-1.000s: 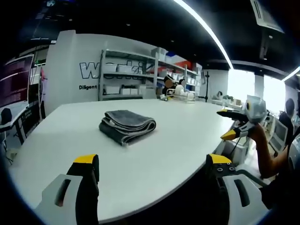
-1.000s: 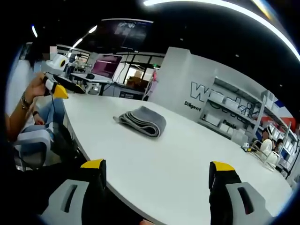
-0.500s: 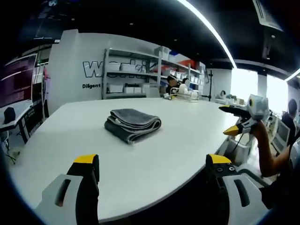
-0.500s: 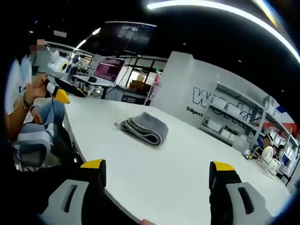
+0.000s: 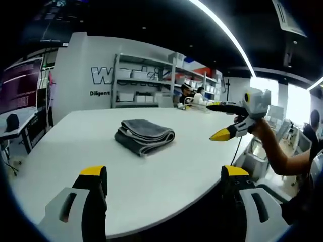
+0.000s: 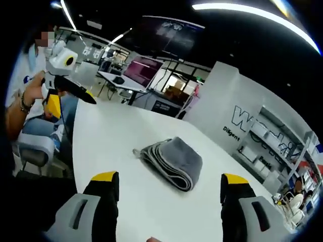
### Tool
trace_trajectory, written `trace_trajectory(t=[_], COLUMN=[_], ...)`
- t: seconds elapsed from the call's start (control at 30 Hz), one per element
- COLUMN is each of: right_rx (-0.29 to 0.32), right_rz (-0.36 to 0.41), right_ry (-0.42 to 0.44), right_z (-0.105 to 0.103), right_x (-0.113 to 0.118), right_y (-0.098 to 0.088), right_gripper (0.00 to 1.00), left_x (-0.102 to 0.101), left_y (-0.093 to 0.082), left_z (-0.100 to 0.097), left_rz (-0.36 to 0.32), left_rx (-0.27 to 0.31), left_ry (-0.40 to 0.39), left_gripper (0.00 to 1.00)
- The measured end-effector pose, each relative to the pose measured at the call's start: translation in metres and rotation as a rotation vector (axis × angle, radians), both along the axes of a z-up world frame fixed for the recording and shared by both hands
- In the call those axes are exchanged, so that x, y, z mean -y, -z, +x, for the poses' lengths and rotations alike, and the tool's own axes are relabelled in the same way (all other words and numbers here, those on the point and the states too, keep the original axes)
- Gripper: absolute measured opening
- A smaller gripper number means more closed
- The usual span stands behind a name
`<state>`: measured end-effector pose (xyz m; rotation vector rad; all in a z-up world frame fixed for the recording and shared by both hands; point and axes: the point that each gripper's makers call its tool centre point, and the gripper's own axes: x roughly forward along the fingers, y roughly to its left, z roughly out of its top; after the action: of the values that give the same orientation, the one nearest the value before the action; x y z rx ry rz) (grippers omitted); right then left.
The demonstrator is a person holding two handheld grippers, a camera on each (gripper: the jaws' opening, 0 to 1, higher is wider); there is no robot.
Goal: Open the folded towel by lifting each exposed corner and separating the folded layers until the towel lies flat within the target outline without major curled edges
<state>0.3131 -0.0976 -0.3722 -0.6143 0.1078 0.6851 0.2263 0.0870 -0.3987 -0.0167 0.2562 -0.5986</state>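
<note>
A grey towel (image 5: pixel 145 136) lies folded in several layers on the white table (image 5: pixel 60 146), its rounded fold edges facing me. My left gripper (image 5: pixel 163 174) stands open at the table's near edge, well short of the towel. My right gripper (image 5: pixel 222 121) comes in from the right, held by a hand, open, above the table beside the towel. In the right gripper view the same towel (image 6: pixel 171 161) lies just beyond my open right gripper (image 6: pixel 169 179) on the table (image 6: pixel 106 131). The left gripper (image 6: pixel 65 98) shows far left, open.
Shelves with boxes (image 5: pixel 146 80) stand against a lettered wall behind the table. A side desk (image 5: pixel 10 126) is on the left. A chair (image 6: pixel 35 151) and the person's legs sit at the table's edge, and a screen (image 6: pixel 144 70) stands far back.
My right gripper has swung in over the table toward the towel, which now looks larger and nearer in its view. The left gripper has hardly moved. The towel lies as before.
</note>
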Motion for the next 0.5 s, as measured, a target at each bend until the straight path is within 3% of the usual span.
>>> trace_trajectory(t=[0.27,0.5], right_rx=[-0.011,-0.033], right_rz=[-0.044,-0.102], right_ry=[-0.036,-0.039], right_z=[0.031,0.062], right_x=[-0.037,-0.060], right_y=[-0.002,0.009], right_gripper=[0.69,0.53], left_x=[-0.008,-0.009], left_y=[-0.003,-0.006], left_z=[-0.001,-0.003], left_rz=[-0.017,-0.021], left_rx=[0.005,0.015], left_ry=[-0.019,-0.022], left_gripper=[0.91,0.91])
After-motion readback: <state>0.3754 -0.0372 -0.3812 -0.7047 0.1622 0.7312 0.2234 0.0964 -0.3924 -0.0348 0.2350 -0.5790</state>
